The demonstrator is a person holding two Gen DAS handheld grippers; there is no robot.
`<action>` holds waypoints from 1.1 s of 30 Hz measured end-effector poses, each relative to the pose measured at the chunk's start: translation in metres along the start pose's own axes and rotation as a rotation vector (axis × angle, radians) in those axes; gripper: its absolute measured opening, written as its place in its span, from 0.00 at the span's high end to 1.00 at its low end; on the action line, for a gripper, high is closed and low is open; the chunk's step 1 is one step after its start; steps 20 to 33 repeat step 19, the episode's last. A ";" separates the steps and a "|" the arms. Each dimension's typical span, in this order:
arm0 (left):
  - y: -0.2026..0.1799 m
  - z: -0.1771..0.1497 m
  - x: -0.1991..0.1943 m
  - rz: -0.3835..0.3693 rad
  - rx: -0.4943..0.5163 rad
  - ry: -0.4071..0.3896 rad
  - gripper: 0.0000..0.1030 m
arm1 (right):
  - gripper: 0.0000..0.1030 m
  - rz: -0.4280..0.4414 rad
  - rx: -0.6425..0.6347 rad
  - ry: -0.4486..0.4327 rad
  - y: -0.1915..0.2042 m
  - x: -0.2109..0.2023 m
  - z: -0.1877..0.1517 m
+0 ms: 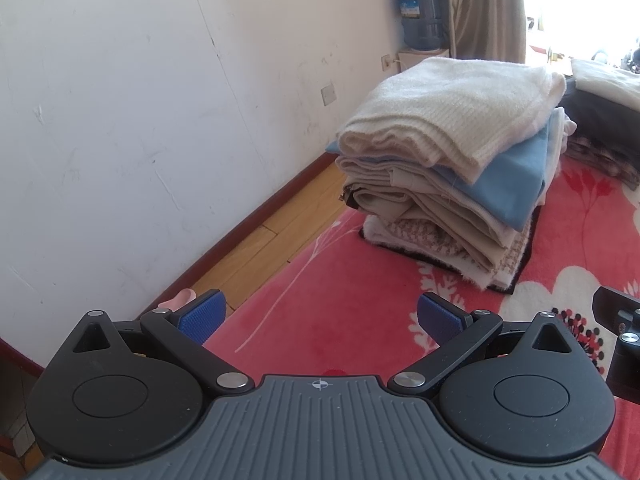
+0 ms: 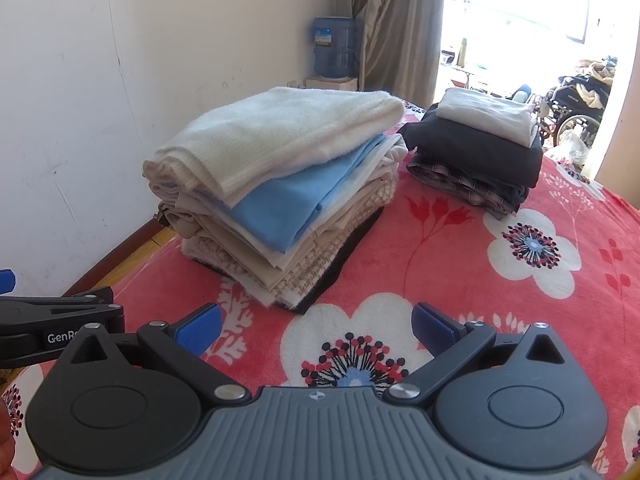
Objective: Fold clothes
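Where the red floral blanket [image 2: 460, 248] fills the lower half of the right wrist view, a tall stack of folded clothes [image 2: 280, 188] is seen left of centre, neatly layered: cream knit on top, blue fabric beneath, beige and houndstooth layers below. A smaller dark stack [image 2: 476, 152] is set apart at upper right. The left gripper [image 1: 320, 316] and right gripper [image 2: 316, 326] are both observed at bottom centre with fingers spread wide, nothing held.
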State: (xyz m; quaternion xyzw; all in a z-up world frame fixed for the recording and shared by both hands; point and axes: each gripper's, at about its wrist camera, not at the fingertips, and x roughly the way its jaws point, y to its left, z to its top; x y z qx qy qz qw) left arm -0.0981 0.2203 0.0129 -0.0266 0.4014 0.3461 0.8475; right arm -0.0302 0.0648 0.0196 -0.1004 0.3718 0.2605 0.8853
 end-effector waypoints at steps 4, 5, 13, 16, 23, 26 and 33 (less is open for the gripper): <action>0.000 0.001 0.002 0.003 0.000 0.002 0.00 | 0.00 0.000 -0.001 -0.001 0.000 0.001 0.000; 0.000 0.001 0.003 0.003 0.000 0.002 0.00 | 0.00 0.000 0.000 0.000 0.000 0.002 0.000; 0.000 0.002 0.004 0.003 0.000 0.005 0.00 | 0.00 0.000 -0.007 0.004 0.002 0.004 0.001; -0.001 0.001 0.004 0.002 0.002 0.005 0.00 | 0.00 -0.002 -0.002 0.004 0.002 0.004 0.001; -0.001 0.000 0.004 0.002 0.002 0.004 0.00 | 0.00 -0.003 -0.002 0.004 0.002 0.004 0.000; -0.001 0.000 0.004 0.002 0.002 0.004 0.00 | 0.00 -0.003 -0.002 0.004 0.002 0.004 0.000; -0.001 0.000 0.004 0.002 0.002 0.004 0.00 | 0.00 -0.003 -0.002 0.004 0.002 0.004 0.000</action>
